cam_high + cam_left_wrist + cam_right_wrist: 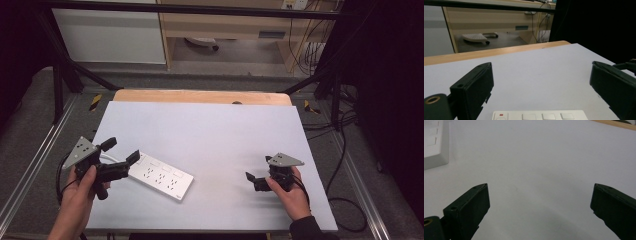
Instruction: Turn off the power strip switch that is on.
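Here's the white power strip, lying flat on the pale mat and slanting across its near-left part, cord end toward the mat's left edge. That strip is our landmark. The left gripper sits right at the strip's cord end, jaws spread wide, one tip over the strip's corner, the other out past it toward the far side. Whether a tip actually touches the strip, I cannot tell. In the left gripper view, the jaws stand far apart with the strip's switch end low between them, a small red mark on the first button. The left hand grips the handle just left of the strip.

Over to the right gripper: well to the right of the strip, low over bare mat, jaws parted and pointing back toward the strip. Nothing between them. In the right gripper view, the strip shows off at the upper left corner. The right hand holds on from behind.
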Demonstrator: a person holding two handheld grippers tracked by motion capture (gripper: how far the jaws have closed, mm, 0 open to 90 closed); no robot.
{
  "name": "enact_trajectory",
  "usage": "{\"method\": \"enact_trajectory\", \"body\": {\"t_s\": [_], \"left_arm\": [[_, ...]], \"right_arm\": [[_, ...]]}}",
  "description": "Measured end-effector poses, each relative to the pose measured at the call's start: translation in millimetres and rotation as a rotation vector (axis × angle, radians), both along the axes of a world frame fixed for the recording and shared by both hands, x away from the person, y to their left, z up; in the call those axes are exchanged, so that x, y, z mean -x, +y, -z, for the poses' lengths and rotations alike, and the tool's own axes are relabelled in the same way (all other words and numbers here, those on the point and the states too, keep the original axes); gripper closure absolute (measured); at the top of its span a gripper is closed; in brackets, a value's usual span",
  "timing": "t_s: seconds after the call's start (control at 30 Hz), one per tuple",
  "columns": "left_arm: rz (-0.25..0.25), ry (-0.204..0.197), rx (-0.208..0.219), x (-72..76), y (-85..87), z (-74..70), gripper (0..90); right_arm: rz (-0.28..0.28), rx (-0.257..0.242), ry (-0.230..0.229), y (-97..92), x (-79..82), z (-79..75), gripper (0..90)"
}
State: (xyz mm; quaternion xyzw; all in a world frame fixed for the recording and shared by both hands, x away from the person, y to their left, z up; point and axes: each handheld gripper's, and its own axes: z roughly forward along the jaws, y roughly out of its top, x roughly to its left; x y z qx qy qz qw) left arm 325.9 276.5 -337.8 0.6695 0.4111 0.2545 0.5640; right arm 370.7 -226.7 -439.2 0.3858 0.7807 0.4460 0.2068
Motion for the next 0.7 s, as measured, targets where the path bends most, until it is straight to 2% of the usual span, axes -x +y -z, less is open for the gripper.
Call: {"method": "enact_trajectory", "body": {"t_s": [0.37, 0.7], "left_arm": [[-0.01, 0.008, -0.009, 14.2, 12.7, 19.9, 5.0], [-0.015, 0.043, -0.019, 20.7, 16.1, 39.5, 5.1]], "right_arm": [[0.008, 0.0, -0.002, -1.2, 0.1, -0.2, 2.8], [0.011, -0.004, -0.005, -2.3, 0.6, -0.7, 2.8]]}}
